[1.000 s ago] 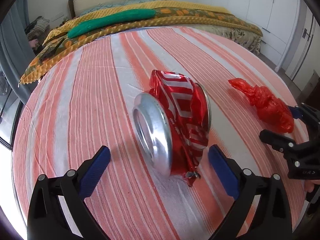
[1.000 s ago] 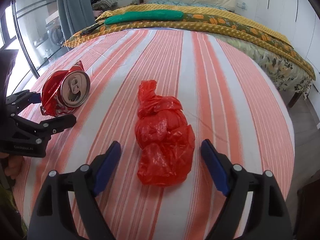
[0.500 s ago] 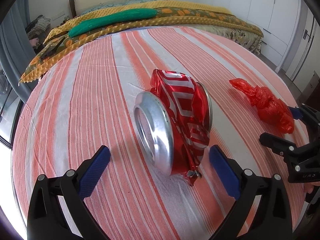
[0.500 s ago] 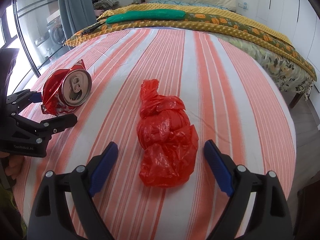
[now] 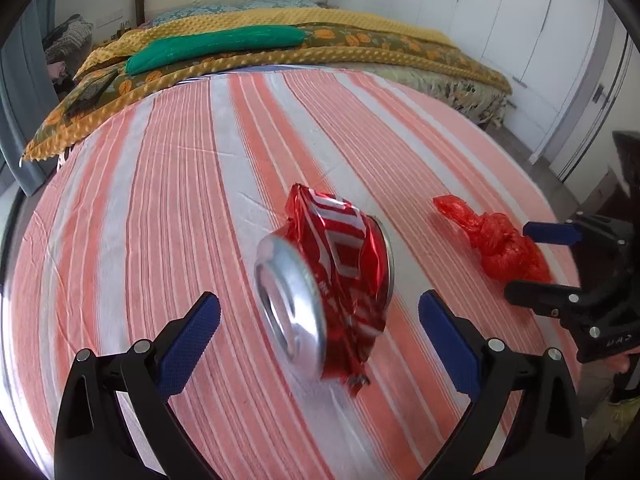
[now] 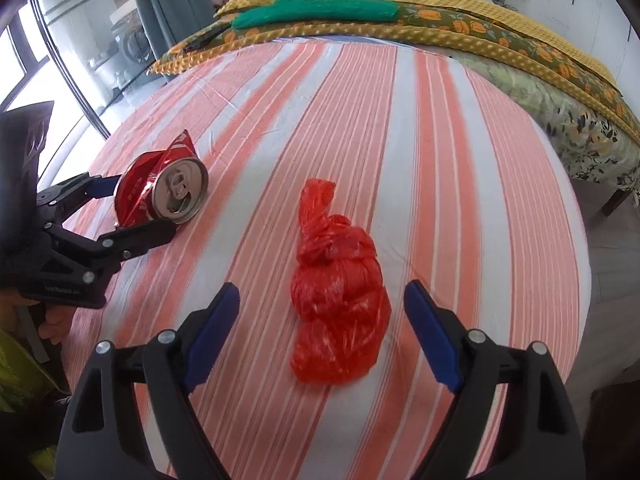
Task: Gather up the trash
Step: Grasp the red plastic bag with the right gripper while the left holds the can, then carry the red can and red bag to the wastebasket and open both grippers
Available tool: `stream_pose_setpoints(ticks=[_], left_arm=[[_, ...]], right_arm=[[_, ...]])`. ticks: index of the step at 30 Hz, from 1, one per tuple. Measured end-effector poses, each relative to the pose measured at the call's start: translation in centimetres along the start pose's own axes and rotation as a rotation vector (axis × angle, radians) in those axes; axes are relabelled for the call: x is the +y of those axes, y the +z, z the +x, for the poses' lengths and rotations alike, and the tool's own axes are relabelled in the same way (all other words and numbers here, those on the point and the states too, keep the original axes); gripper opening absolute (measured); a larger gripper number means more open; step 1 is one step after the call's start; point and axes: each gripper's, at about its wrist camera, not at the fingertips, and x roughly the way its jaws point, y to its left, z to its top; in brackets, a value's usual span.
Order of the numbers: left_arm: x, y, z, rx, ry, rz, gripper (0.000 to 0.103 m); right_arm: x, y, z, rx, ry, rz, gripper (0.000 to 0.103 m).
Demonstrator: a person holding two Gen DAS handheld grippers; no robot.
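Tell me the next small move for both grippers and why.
Probably close both. The left gripper is open with the crushed can between its fingers, and the right gripper is open around the red bag. Both items lie on the striped cloth, ungripped.

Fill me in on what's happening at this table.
A person holds a gripper in each hand, collecting trash from the striped tablecloth. The left gripper is open with its fingers either side of a crushed red can. The right gripper is open around a knotted red plastic bag. Neither piece is gripped yet; both lie on the cloth.
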Motion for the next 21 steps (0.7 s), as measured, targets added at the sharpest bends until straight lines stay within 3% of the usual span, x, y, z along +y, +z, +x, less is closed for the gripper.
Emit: stream_pose_setpoints(ticks=[3,5,6,7,14,21], left_arm=[[-0.2,0.6,0.3,0.001,0.045,-0.002,0.096],[0.0,1.0,0.5,0.011,0.050,-0.011,0.080],[0.2,1.0,0.6,0.018,0.052,-0.011,0.074],[0.3,1.0,0.6,0.024,0.043,-0.010,0.061],[0.9,0.6,-1.3,-0.034,0.000,-0.022,0.059],[-2.2,-0.9,-3.2,-0.044,-0.087,0.038,0.059]], right_arm=[[-0.1,0.6,0.8,0.035,-0.016,-0.003,0.065],[-0.2,0.8,1.6,0.078,-0.004,0.001,0.044],[-0.3,0.8,1.7,0.087,0.002,0.004,0.044],[-0.4,0.7,1.5,0.078,0.008,0.013,0.043],[-0.4,-0.2,-2.2,-0.020,0.049,0.054,0.043],[0.2,-4.1,-4.9,-0.086,0.107,0.156,0.043]])
